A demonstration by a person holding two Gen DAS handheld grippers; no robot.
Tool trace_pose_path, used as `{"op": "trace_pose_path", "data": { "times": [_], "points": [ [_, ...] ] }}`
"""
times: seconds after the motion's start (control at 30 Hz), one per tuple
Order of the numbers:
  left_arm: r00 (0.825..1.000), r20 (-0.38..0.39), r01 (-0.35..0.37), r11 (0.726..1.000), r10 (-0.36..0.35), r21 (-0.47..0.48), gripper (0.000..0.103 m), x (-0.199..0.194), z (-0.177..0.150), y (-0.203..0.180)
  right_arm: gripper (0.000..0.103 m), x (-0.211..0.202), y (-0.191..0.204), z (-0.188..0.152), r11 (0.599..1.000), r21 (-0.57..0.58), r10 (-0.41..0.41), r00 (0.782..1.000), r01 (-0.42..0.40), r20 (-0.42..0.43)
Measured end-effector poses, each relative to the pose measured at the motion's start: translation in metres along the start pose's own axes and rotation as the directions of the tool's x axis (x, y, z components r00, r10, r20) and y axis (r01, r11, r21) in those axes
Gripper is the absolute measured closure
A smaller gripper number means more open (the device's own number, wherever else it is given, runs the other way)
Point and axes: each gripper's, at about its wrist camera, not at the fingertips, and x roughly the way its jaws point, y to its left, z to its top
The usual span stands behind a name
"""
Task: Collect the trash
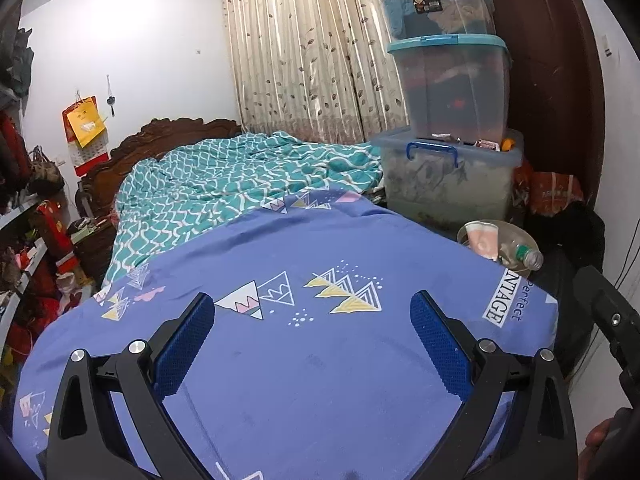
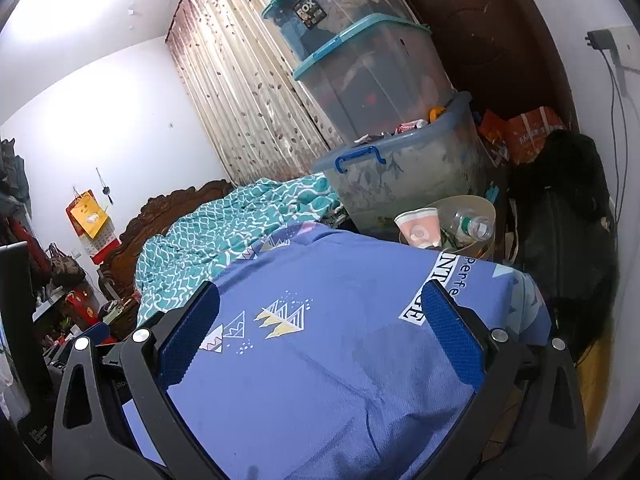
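My left gripper point(image 1: 312, 344) is hovering with fingers spread wide, gripping nothing, over the blue triangle-print bedsheet point(image 1: 320, 380) | my right gripper point(image 2: 320, 344) is likewise gaping and empty | round beige plastic bin point(image 2: 486, 206), right of centre beyond the sheet's edge, is holding a crushed clear plastic bottle point(image 2: 470, 224) and pink-patterned paper cup point(image 2: 420, 228).
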Motion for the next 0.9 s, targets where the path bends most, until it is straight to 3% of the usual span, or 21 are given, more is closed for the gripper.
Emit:
{"op": "trace_pose_path", "data": {
  "times": [0.2, 0.9],
  "points": [
    [1.0, 0.003, -0.024, 1.0, 0.024, 0.012, 0.009, -0.002, 0.0, -0.007, 0.003, 0.001, -0.006, 0.0, 1.0, 0.015, -0.004, 1.0, 0.005, -0.003],
    [0.998, -0.065, 0.011, 1.0, -0.012, -0.012, 0.009, 0.013, -0.003, -0.004, 0.003, 0.012, -0.011, -0.005, 0.999, 0.018, -0.034, 0.998, 0.035, -0.047]
  ]
}}
